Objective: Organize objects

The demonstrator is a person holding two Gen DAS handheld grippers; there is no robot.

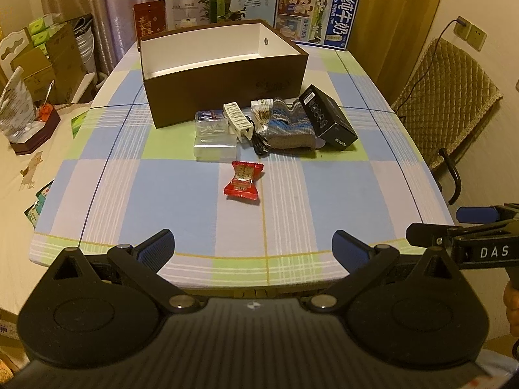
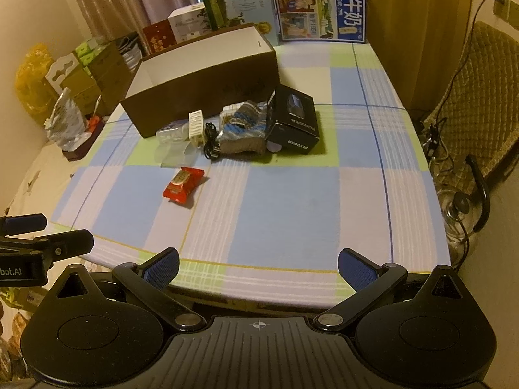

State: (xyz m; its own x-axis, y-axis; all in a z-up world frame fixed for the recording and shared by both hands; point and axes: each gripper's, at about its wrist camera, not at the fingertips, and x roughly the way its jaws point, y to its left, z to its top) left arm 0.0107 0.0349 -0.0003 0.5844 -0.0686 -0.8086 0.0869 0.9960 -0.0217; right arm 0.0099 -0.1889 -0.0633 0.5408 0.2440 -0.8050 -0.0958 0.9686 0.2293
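On the checked tabletop [image 1: 181, 188] a brown box [image 1: 227, 97] stands open, its white inside showing nothing from either view. Just in front of it lies a cluster of small things: two clear plastic cases [image 1: 214, 139], a white hair clip [image 1: 238, 120] resting against them, a coiled black cable [image 1: 261, 141], a striped knitted sock [image 1: 290, 126] and a black carton [image 1: 327, 118] leaning on the sock. A red candy packet [image 1: 243, 180] lies alone, nearer the front edge and well apart from the pile.

Both tools hang back over the near edge with nothing in them. The left tool [image 1: 253, 248] has its jaws spread wide and faces the candy almost squarely; the right tool [image 2: 258, 267] is equally wide and points at bare cloth to the right of the candy.

Nothing seems to be in the box yet, so the sorting looks barely begun, and the candy is probably the easiest first pick. Its wrapper is thin and slick, so a grip on one crimped end could let it slide out on the way to the box. In the pile, the cable lies against the sock and the clip; lifting any of them could drag a neighbour along. The carton may topple if the sock beneath its edge is pulled. The box wall is tall, so a low carry risks knocking it.
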